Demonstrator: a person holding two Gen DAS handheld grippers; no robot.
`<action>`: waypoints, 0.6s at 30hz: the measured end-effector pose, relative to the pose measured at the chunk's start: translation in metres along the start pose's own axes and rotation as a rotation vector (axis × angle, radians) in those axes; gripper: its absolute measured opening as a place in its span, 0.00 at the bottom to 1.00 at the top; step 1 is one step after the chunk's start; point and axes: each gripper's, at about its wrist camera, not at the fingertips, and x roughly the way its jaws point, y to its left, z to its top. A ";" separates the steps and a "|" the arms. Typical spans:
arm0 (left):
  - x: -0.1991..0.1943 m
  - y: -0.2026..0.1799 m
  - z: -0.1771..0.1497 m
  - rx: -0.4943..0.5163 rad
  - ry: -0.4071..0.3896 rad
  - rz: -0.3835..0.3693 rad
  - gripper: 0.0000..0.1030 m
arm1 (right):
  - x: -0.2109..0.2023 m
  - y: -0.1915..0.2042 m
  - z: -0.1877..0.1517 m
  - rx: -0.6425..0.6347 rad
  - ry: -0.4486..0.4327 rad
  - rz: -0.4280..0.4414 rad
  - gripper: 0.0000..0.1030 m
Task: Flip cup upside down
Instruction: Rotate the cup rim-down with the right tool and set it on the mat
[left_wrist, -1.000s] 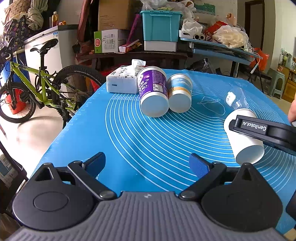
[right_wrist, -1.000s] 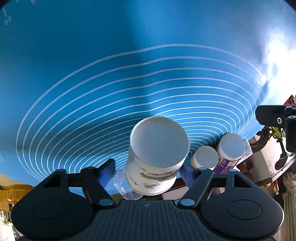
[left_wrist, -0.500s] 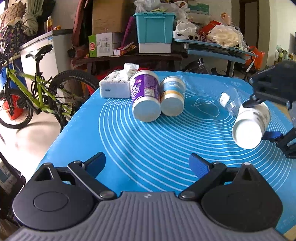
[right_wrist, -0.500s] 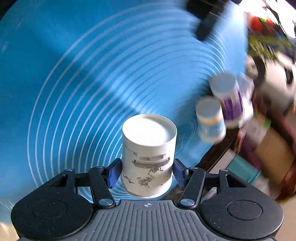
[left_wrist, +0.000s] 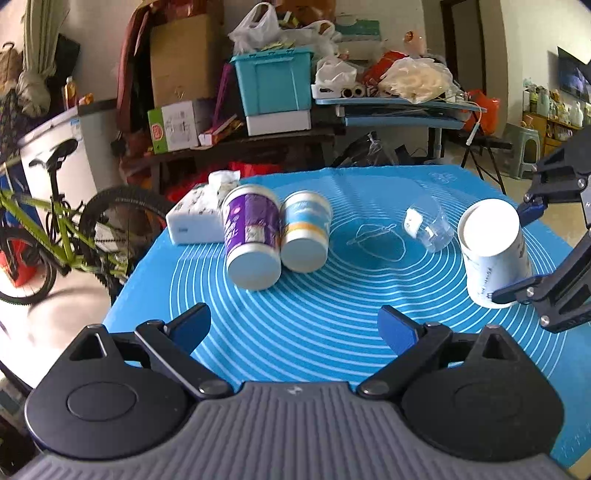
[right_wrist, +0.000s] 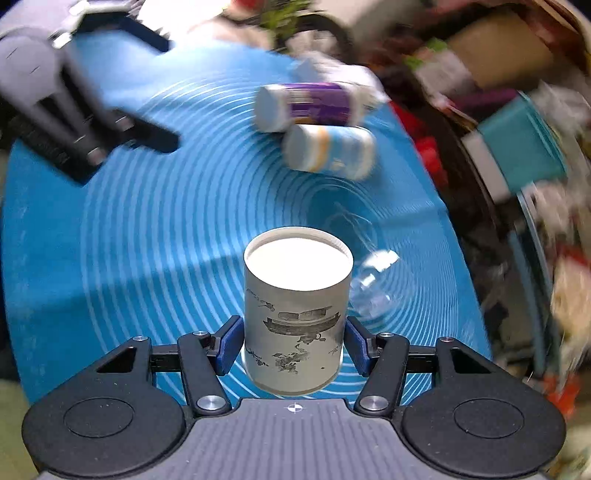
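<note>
Your right tool (right_wrist: 293, 349) is clamped on the white cup (right_wrist: 295, 310), blue pads pressed on either side of its printed wall. The cup's flat closed base faces up and away from the camera, so by my reading the turn-over itself is nearly done. In the left wrist view the cup (left_wrist: 493, 254) stands base-up but tilted, its lower rim at or just above the blue mat (left_wrist: 314, 325); contact cannot be confirmed. Remaining: level it, seat the rim on the tabletop, release.

Pose: your right tool comes in from the right side, gripping low on the cup. Your left tool (left_wrist: 293, 326) hovers over the near mat, fingers wide apart, holding nothing.
</note>
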 end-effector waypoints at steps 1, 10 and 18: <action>0.002 -0.001 0.001 0.002 0.001 0.000 0.93 | 0.001 -0.006 -0.005 0.076 -0.022 0.009 0.54; 0.019 -0.002 0.008 -0.105 0.065 0.008 0.93 | 0.033 -0.022 -0.041 0.580 -0.082 -0.033 0.54; 0.027 -0.001 0.002 -0.160 0.125 0.002 0.93 | 0.043 -0.014 -0.053 0.801 -0.143 -0.115 0.53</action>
